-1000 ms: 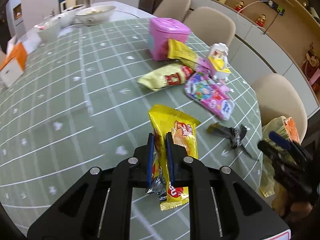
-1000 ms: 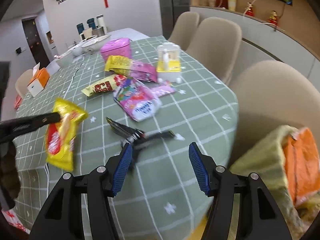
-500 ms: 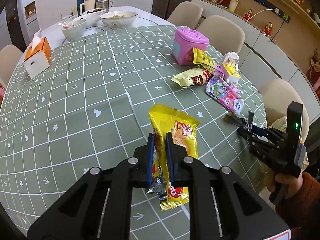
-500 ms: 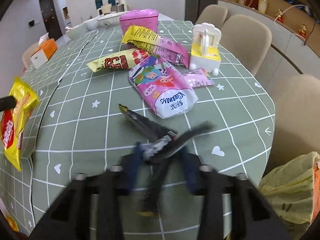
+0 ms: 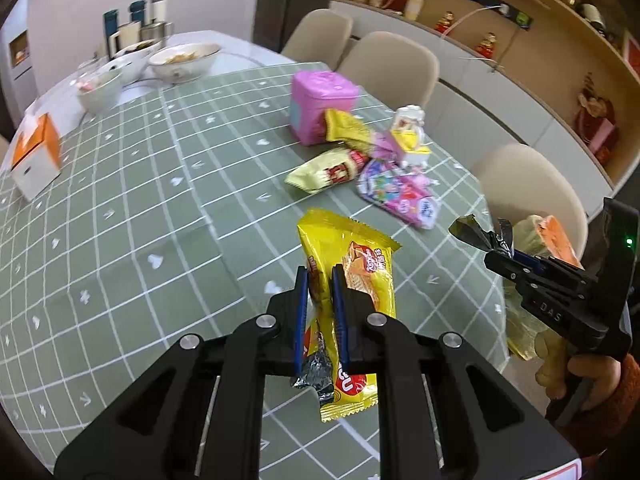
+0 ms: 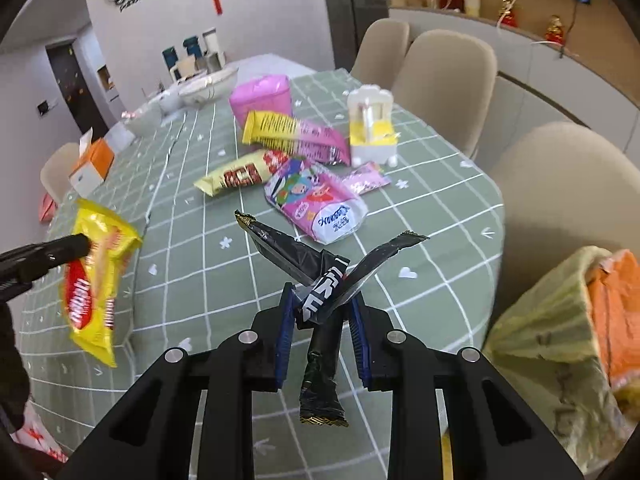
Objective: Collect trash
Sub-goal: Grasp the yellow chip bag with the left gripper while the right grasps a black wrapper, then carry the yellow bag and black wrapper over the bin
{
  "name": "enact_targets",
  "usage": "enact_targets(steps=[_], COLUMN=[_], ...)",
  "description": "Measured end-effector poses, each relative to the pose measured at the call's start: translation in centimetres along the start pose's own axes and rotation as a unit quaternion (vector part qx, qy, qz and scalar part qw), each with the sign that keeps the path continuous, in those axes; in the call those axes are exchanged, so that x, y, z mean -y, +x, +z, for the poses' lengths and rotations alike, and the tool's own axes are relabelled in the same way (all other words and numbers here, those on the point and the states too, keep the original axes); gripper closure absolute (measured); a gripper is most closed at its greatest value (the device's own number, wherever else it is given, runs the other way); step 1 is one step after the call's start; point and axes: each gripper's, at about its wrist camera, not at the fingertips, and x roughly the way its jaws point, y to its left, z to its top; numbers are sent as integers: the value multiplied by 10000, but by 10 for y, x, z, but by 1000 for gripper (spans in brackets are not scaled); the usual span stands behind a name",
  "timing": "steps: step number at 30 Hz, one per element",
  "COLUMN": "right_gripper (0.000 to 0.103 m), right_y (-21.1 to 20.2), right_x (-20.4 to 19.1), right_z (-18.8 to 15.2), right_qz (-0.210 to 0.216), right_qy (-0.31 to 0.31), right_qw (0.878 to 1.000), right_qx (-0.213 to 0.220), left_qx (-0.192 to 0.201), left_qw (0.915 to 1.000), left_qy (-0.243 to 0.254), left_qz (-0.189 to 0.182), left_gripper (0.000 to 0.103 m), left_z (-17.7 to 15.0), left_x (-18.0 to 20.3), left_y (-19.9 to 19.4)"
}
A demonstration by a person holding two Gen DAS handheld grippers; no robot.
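Both wrist cameras look forward along their fingers, close above the bench [image 5: 168, 184]. Both face its far end and share the wrapper pile [image 6: 312, 184] beside the pink box [image 5: 320, 104].

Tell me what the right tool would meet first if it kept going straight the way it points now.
Probably the pink-and-white snack packet lying on the table. The right tool, shut on the black wrapper, points across the table at it from above; depth is unclear, so it might pass over.
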Motion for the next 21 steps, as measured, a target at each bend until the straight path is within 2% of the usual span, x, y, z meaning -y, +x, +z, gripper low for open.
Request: enact_targets(steps=[11,21], right_gripper=[78,78], right_y=[-90,-150], right_x=[6,49], right_z=[3,0], right_qz=[-690,-1147], right_qy=[101,221], right_qw=[9942,9849], right_qx=[815,1279], left_qx=[320,643], left_qw=[9964,9892], left_qy=[517,831], left_qz=[-591,-1025], left_gripper=[91,91], left_z=[32,58], left_x=[39,102], left_y=[-12,-22])
